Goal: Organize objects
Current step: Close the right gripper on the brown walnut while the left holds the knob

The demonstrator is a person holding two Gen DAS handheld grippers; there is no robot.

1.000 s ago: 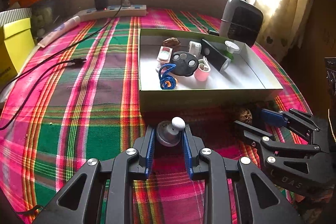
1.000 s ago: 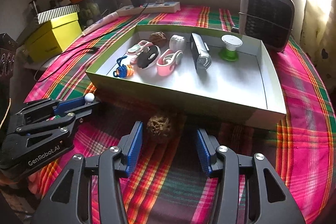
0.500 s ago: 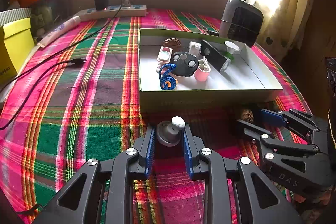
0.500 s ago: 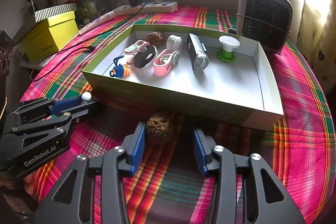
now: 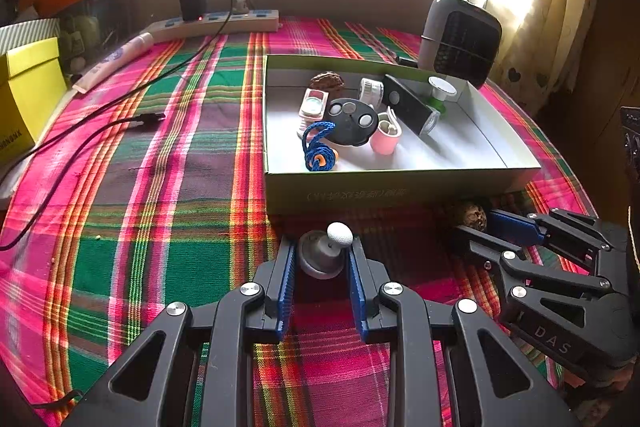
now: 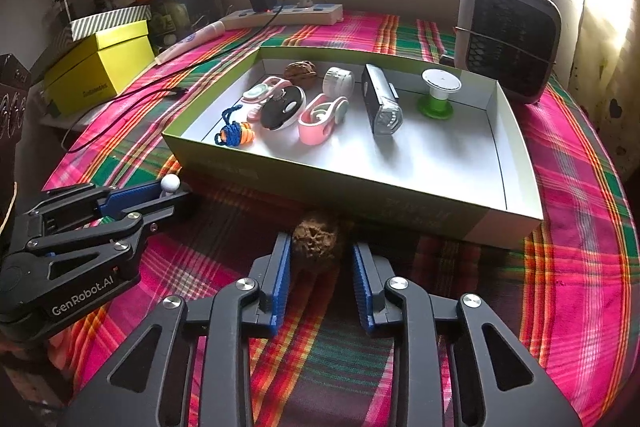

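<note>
My left gripper (image 5: 321, 259) is shut on a small grey knob with a white ball top (image 5: 325, 251), low over the plaid cloth in front of the green box (image 5: 384, 189). My right gripper (image 6: 320, 259) has its jaws closing around a brown walnut (image 6: 316, 241) on the cloth; the left pad touches it and a small gap shows on the right. The walnut also shows in the left wrist view (image 5: 471, 215). The box holds a second walnut (image 6: 300, 70), a blue cord (image 6: 232, 129), a black disc (image 6: 282, 107), a pink holder (image 6: 320, 119), a black lamp (image 6: 382, 99) and a green spool (image 6: 438, 95).
A small heater (image 6: 506, 35) stands behind the box at the right. A power strip with a charger (image 5: 216, 21) and a loose black cable (image 5: 100, 131) lie at the back left. A yellow box (image 6: 96, 67) sits at the left edge of the table.
My right gripper's jaws have narrowed around the walnut and moved forward to it. My left gripper has stayed shut on the knob with almost no movement.
</note>
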